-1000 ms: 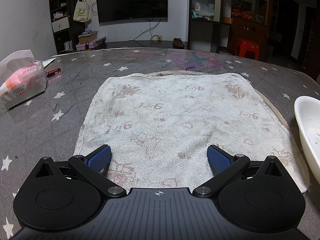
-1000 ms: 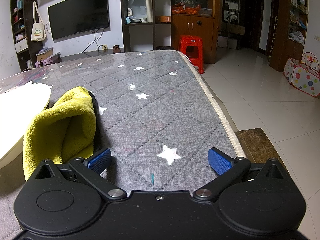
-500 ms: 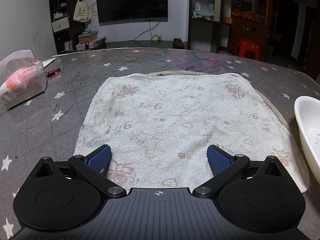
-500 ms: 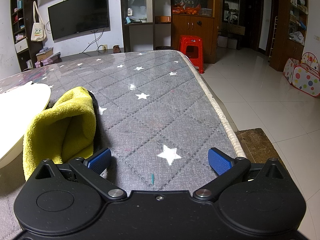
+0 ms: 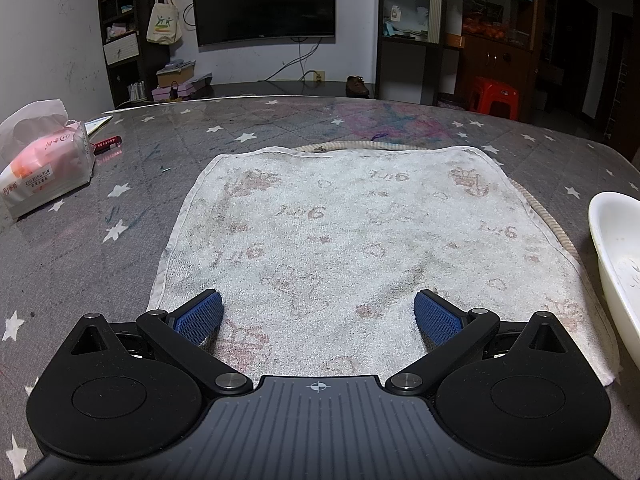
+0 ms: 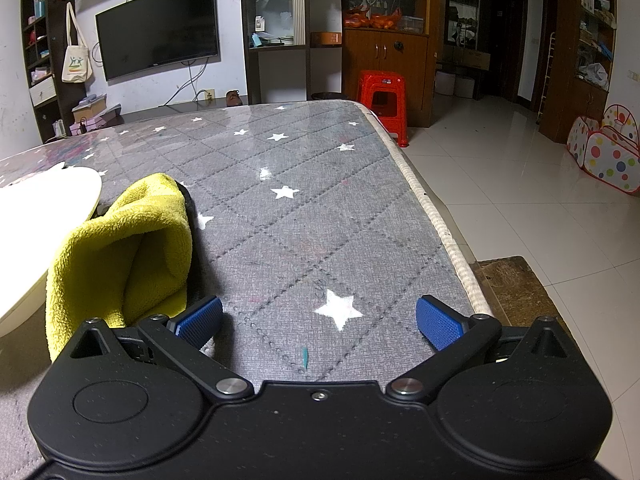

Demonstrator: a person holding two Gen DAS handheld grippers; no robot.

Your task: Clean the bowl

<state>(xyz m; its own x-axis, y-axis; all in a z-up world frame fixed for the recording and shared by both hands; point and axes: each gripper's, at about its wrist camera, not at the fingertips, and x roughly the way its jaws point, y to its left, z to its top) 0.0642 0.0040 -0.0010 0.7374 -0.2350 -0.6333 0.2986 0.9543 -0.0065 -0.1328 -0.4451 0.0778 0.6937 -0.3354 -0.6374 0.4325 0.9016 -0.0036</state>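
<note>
While the white bowl [image 5: 618, 264] sits at the far right edge of my left wrist view, cut off by the frame, I see it rests on the desk [image 5: 120, 264] just beside the right border of the white towel [image 5: 360, 240]. It lies to the right of my left hand-held gripper [image 5: 318, 314] and slightly ahead of it, apart from both fingers. Faint dark specks mark its inner wall. In the right wrist view the same bowl [image 6: 36, 220] shows at the far left, with a yellow cloth [image 6: 120, 248] bunched up against its right side. That cloth stands just ahead of the left finger of my right hand-held gripper [image 6: 320, 316]; I cannot tell whether the two touch.

My left hand-held gripper has its jaws spread wide and holds nothing; its blue pads [image 5: 200, 316] hover low over the near part of the towel, which lies flat with a faded reddish print. My right hand-held gripper is likewise spread wide and empty, its fingers over the bare grey, star-patterned desk cover near a white star [image 6: 339, 307].

Further out on the left of the desk lies a pack of tissues [image 5: 44, 168], with a small red object [image 5: 106, 143] just behind it. Beyond the desk's right edge I see pale floor tiles [image 6: 520, 200] and a red stool [image 6: 384, 100].
</note>
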